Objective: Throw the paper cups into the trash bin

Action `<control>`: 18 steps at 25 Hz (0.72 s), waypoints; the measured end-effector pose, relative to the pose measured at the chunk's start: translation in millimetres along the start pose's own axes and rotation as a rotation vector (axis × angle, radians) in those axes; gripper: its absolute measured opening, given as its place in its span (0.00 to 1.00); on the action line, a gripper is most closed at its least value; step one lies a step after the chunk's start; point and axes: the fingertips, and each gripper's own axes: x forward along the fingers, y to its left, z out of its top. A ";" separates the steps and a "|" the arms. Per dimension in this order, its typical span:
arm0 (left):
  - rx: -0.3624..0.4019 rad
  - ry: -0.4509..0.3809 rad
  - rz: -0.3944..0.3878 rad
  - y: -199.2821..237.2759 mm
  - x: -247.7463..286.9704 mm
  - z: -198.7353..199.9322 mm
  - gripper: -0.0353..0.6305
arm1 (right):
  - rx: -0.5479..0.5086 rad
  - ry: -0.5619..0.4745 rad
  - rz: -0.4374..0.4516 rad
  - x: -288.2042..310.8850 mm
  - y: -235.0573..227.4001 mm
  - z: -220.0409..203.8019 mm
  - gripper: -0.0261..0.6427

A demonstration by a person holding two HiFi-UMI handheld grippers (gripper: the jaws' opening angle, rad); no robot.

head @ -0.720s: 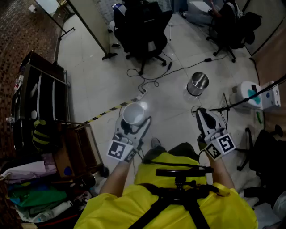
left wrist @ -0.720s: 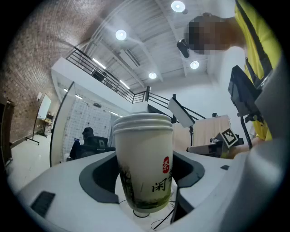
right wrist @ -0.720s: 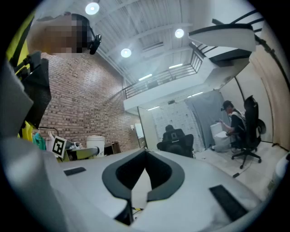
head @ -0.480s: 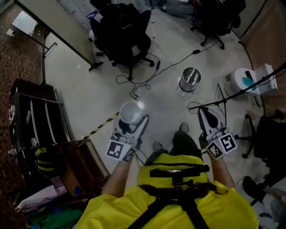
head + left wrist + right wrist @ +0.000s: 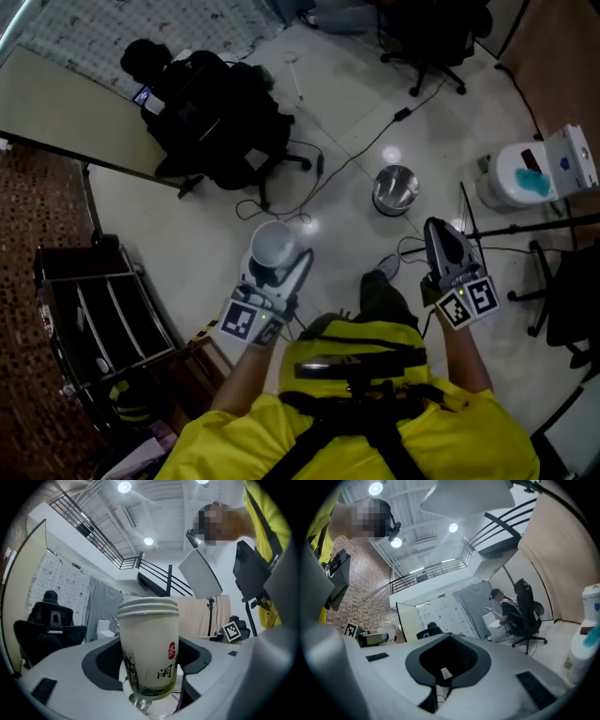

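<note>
A stack of white paper cups (image 5: pixel 275 244) with dark print (image 5: pixel 149 652) stands upright between the jaws of my left gripper (image 5: pixel 277 258), which is shut on it low on the cup wall. The cup rims (image 5: pixel 148 608) show stacked at the top. A round shiny metal trash bin (image 5: pixel 396 190) stands on the pale floor ahead, up and to the right of the cups and a little left of my right gripper (image 5: pixel 439 234). In the right gripper view my right gripper (image 5: pixel 440 679) is shut, with nothing between its jaws.
Black office chairs (image 5: pixel 220 122) stand ahead on the left and at the top (image 5: pixel 427 33). Cables (image 5: pixel 281 202) trail over the floor near the bin. A white appliance with a teal part (image 5: pixel 534 173) and a thin stand (image 5: pixel 525 225) are at the right. A dark rack (image 5: pixel 103 309) is at the left.
The view has swung and moved forward: the chair and rack slid down-left, and the trash bin now lies closer to the grippers. Both grippers keep their pose, cups still held.
</note>
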 end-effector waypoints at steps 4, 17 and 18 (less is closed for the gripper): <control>0.004 0.076 -0.109 21.3 105.5 -17.3 0.55 | -0.008 0.000 -0.091 46.5 -73.7 10.7 0.05; 0.038 0.327 -0.471 42.8 364.4 -156.0 0.55 | -0.028 0.128 -0.436 115.0 -240.6 -48.2 0.05; 0.036 0.353 -0.482 43.2 376.1 -176.1 0.55 | -0.017 0.123 -0.448 118.6 -257.4 -61.0 0.05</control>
